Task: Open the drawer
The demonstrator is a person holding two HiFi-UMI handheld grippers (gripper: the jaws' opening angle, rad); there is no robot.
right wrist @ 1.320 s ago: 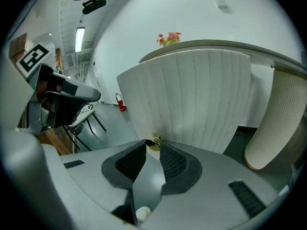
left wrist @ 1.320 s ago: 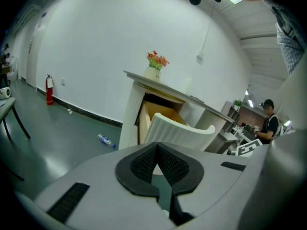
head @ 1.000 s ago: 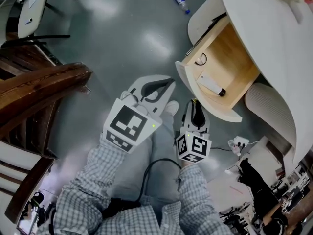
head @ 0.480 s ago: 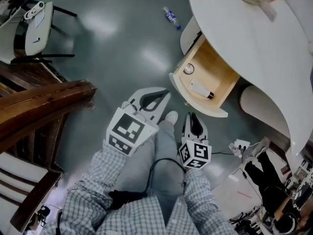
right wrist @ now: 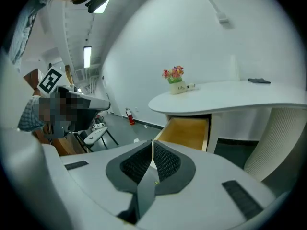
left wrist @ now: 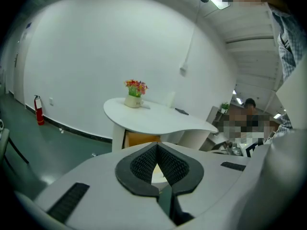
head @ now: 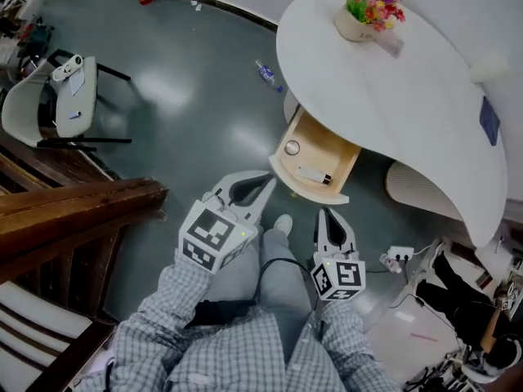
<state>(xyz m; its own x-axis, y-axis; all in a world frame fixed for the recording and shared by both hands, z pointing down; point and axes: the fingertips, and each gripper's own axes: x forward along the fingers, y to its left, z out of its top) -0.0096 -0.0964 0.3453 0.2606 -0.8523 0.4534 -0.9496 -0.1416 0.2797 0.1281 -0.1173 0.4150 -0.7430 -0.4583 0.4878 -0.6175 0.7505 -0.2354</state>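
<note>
A white curved tabletop (head: 409, 113) fills the far right of the room, carrying a pot of flowers (head: 359, 11) at its far edge and a dark flat item (head: 489, 121) to the right. Beneath its near edge the wooden drawer (head: 327, 155) stands pulled out, with a small round object (head: 292, 148) and a white stick with a dark end (head: 313, 175) inside. The floor (head: 188, 96) is glossy grey-green; a bottle (head: 265, 72) lies on it beyond the drawer. A white chair (head: 61, 96) stands far left, dark wooden furniture (head: 73, 211) nearer.

The left gripper (head: 265, 183) has its tips together on nothing, near the drawer front without touching it. The right gripper (head: 327, 217) has just been closing; its jaws meet empty, apart from the drawer.
</note>
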